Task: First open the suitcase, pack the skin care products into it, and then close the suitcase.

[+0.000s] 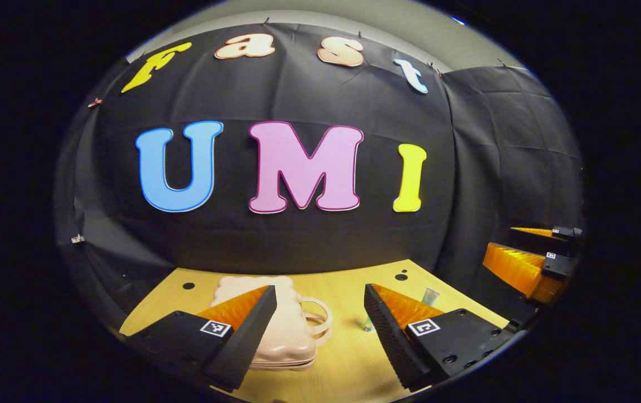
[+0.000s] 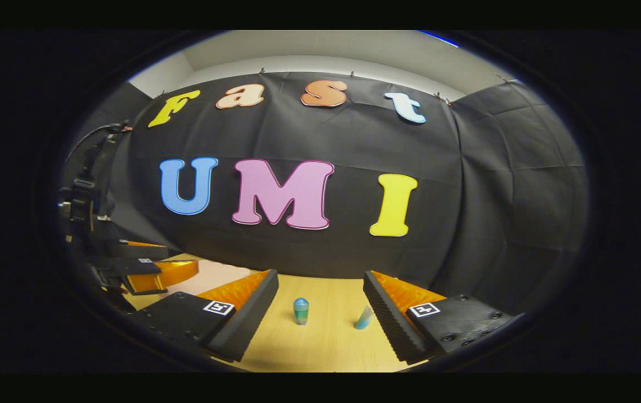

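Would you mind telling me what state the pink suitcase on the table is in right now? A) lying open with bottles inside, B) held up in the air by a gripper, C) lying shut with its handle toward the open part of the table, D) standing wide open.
C: in the left gripper view the suitcase lies flat and closed on the table, its handle pointing sideways, with no gripper touching it.

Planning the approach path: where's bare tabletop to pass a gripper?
Bare wood runs between the pink suitcase and the small bottle, and again between that bottle and the tube. The near table edge in front of both is bare too. It's tightest around the suitcase handle.
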